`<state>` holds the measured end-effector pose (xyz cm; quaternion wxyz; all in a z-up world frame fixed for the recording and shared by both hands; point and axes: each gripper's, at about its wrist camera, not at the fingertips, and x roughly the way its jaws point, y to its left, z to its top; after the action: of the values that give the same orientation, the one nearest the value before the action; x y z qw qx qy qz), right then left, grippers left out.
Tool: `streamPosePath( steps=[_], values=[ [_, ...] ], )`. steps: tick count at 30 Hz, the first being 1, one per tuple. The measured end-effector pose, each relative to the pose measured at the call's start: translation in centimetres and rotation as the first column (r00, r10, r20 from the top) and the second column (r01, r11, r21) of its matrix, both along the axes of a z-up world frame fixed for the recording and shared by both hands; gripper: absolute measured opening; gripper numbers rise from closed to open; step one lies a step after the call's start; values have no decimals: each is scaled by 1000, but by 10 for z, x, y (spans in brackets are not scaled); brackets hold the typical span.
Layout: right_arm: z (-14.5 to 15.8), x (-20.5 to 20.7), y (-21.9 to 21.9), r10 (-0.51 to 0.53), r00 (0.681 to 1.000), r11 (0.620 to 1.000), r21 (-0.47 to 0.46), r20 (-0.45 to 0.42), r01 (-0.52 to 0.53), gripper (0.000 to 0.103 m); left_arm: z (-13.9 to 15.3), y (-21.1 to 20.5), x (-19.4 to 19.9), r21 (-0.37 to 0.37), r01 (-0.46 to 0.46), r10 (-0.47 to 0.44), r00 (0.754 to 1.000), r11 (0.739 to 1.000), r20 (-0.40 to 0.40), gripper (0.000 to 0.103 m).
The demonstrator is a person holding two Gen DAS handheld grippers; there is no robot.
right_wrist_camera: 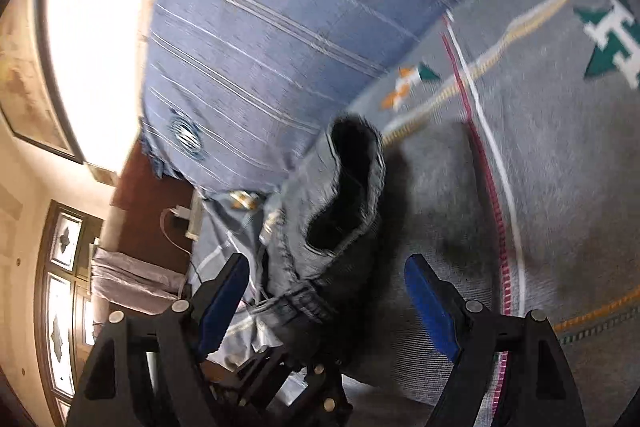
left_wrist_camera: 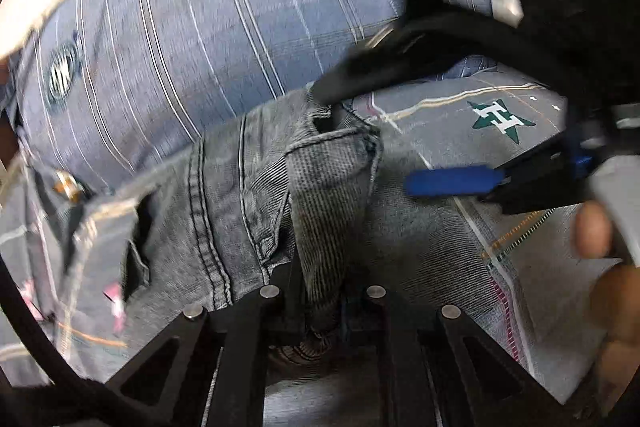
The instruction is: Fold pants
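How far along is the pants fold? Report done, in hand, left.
Done: no finished fold shows; the jeans lie bunched on the bedspread. In hand: the left gripper is shut on a ridge of denim; the right gripper is open, straddling the jeans. Left: flattening and all the folding, it seems.
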<state>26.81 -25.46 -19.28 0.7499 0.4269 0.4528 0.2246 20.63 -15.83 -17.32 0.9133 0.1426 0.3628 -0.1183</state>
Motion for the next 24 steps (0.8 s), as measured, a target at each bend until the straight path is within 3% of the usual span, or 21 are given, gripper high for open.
streamPosePath(
  steps=[4,6,8,10,14,16,20,22,24],
  values=[
    [5,5,20,71,997,997,-40,41,-69,81,3,5,-6,1,17,-17,999,1000,33,11],
    [16,7,29,92,993,988,-130,75,-82,67,1,3,-9,20,29,-30,998,999,46,11],
    [10,12,35,111,992,981,-167,53,-101,27,4,1,-12,41,39,-41,998,998,49,12],
    [3,12,32,99,995,984,-149,31,-93,19,17,-3,-18,55,62,-66,995,997,75,12],
    [36,-4,13,54,989,992,-118,136,-38,17,47,-11,-30,23,154,-155,981,988,118,12],
    [45,-10,1,34,985,993,-118,169,-14,17,37,-17,-28,34,188,-190,977,982,92,12],
    [9,2,-4,-7,1000,985,-174,2,7,17,-11,-19,-8,10,197,-196,978,980,-66,14],
    [-18,10,-1,-17,994,976,-217,-112,-8,17,-13,-18,-12,12,195,-194,979,981,-54,18],
    [-22,11,-3,-36,991,981,-192,-127,12,20,-3,-18,-15,-25,219,-220,974,975,-51,31]
  ],
)
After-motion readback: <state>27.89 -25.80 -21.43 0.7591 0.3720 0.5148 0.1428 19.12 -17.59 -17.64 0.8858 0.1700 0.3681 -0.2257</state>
